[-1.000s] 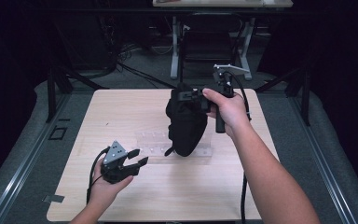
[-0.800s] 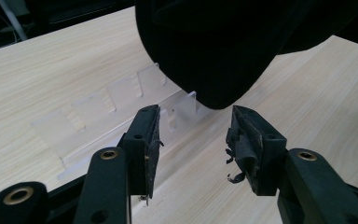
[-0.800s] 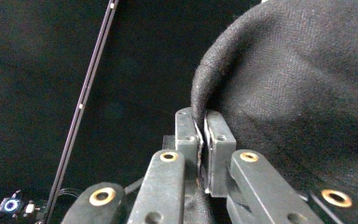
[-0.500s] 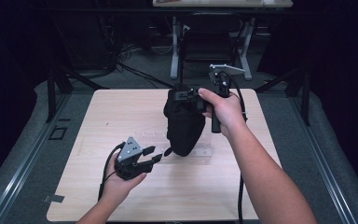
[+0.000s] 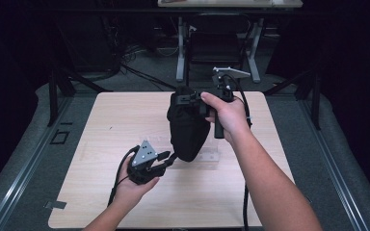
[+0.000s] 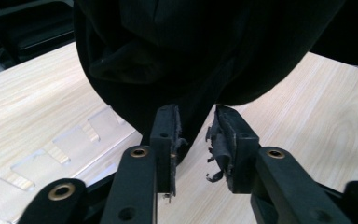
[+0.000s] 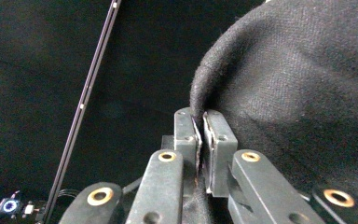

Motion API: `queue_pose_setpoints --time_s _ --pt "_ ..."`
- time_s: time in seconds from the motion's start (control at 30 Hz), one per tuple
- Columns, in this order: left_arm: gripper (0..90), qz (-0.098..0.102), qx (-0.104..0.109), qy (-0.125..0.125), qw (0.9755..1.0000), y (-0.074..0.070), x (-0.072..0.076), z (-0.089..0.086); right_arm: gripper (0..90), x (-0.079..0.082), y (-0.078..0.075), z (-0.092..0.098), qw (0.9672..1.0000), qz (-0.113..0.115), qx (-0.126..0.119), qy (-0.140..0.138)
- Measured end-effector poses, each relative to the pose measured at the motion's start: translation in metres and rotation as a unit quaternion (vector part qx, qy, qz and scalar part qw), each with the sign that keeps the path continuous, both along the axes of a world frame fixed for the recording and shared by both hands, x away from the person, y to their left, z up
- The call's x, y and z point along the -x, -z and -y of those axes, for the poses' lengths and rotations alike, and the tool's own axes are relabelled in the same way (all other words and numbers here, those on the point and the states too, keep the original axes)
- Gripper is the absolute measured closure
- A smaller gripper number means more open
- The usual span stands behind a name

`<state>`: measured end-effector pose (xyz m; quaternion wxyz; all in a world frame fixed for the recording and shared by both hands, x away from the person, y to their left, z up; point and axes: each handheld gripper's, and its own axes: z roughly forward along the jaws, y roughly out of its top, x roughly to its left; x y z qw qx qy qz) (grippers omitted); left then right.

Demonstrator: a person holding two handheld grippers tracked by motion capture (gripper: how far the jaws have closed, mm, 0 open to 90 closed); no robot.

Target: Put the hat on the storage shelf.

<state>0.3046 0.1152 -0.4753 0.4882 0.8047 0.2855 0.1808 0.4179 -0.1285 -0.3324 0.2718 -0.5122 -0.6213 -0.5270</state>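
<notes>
A black cloth (image 5: 188, 127) hangs over the wooden table (image 5: 120, 115), pinched at its top edge by my right gripper (image 5: 189, 100). In the right gripper view the jaws (image 7: 200, 123) are shut on a fold of the black cloth (image 7: 298, 93). My left gripper (image 5: 169, 159) sits low at the cloth's bottom tip. Its jaws have just been closing. In the left gripper view (image 6: 193, 133) the tip of the cloth (image 6: 191, 56) hangs between the worn pads (image 6: 228, 140). It touches the left pad and a gap remains on the right.
A clear plastic rack (image 5: 212, 155) lies flat on the table under the cloth, also seen at the left gripper's side (image 6: 65, 144). Desk legs and cables (image 5: 183, 53) stand on the floor behind the table. Grey mats flank the table.
My left gripper has moved right and a little up to the cloth's lower tip, and its jaws have narrowed around it. The right hand has kept still with the cloth.
</notes>
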Motion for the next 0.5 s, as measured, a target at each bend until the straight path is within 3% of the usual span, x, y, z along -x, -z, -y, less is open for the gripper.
queue_pose_setpoints --time_s 0.27,0.5 --pt "76.8 0.006 0.000 -0.002 1.0000 -0.001 0.000 0.003 85.1 -0.001 0.001 -0.008 1.0000 0.000 -0.002 -0.004" --pt "80.7 0.020 -0.015 -0.002 0.9997 0.000 0.001 0.003 84.0 -0.002 0.001 -0.013 1.0000 0.001 -0.002 -0.007"
